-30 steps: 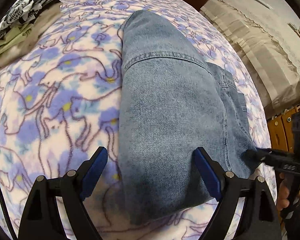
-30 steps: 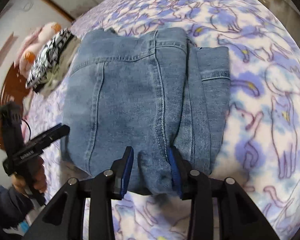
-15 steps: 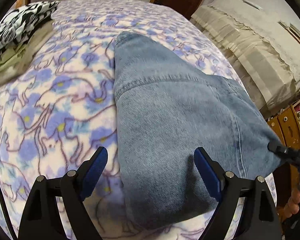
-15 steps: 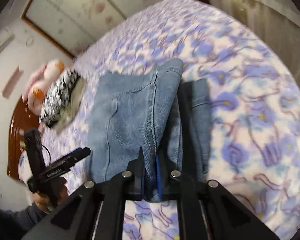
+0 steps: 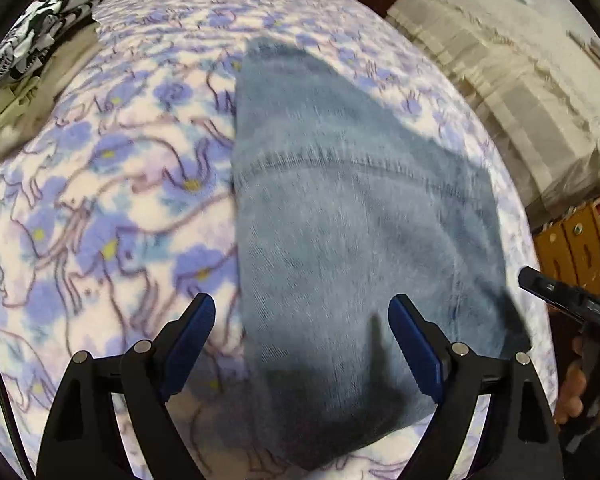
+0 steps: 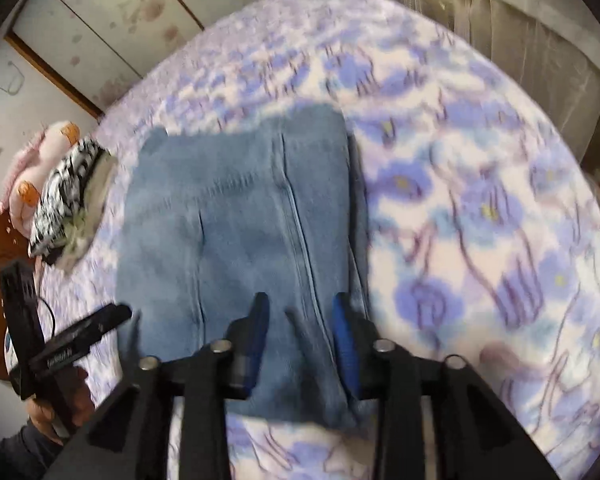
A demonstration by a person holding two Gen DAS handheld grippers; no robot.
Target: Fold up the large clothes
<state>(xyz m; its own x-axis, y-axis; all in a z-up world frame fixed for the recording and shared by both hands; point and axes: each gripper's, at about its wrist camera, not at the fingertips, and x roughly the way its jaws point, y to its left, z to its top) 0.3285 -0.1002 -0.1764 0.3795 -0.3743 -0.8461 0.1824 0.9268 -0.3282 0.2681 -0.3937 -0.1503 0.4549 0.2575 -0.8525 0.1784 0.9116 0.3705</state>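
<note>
Your right gripper [image 6: 300,336] jaws opening, released over folded jeans [image 6: 236,232]; left gripper [image 5: 300,340] released; clothes pile [image 5: 28,64] well clear on bed [image 5: 100,200].

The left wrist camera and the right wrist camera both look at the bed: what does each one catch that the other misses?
Only the left wrist view shows the beige lace-edged cover beside the bed and a yellow wooden cabinet. Only the right wrist view shows the pink plush toy, the grey curtain and the wall panels. Both show the folded jeans on the cat-print blanket, the stack of folded clothes, and both pairs of tongs: the left wide open, the right opening above the denim.
</note>
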